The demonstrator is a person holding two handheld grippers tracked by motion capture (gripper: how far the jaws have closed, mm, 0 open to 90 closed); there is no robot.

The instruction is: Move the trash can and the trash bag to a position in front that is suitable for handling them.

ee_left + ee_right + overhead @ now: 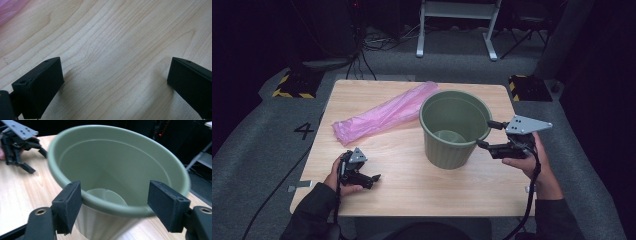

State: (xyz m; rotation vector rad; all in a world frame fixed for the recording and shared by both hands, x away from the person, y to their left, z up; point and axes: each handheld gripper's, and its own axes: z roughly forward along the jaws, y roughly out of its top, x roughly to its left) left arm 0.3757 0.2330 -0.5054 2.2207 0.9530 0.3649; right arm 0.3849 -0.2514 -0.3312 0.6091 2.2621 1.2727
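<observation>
Dark room w/ grey carpet round a light wood tabletop (412,195); white frame legs (457,30) at back, black-yellow striped blocks (292,86) on floor at both far corners.

Left to right in high view: left gripper (374,178) lies low at near-left of tabletop, in person's left hand (337,177), jaws pointing right. Pink plastic bag (384,114), crumpled lengthwise, lies diagonally at far-left, its right end just beside the bucket rim. Green bucket (452,127) stands upright mid-tabletop, nothing in it. Right gripper (485,134) sits at bucket's right side, held by right hand (532,160), jaws pointing left at the rim.

Left gripper view adds what the high view is too small for: jaws wide apart, bare wood grain betw. them, gripping nothing; a bit of pink bag (10,8) at top-left corner.

Right gripper view gives close detail: bucket (117,162) rim blurred, w/ its near arc betw. the two jaws; jaws open, both pads clear of the rim, no grip. Round base visible inside. Left gripper (35,161) shows far-left on tabletop, well apart from bucket.
</observation>
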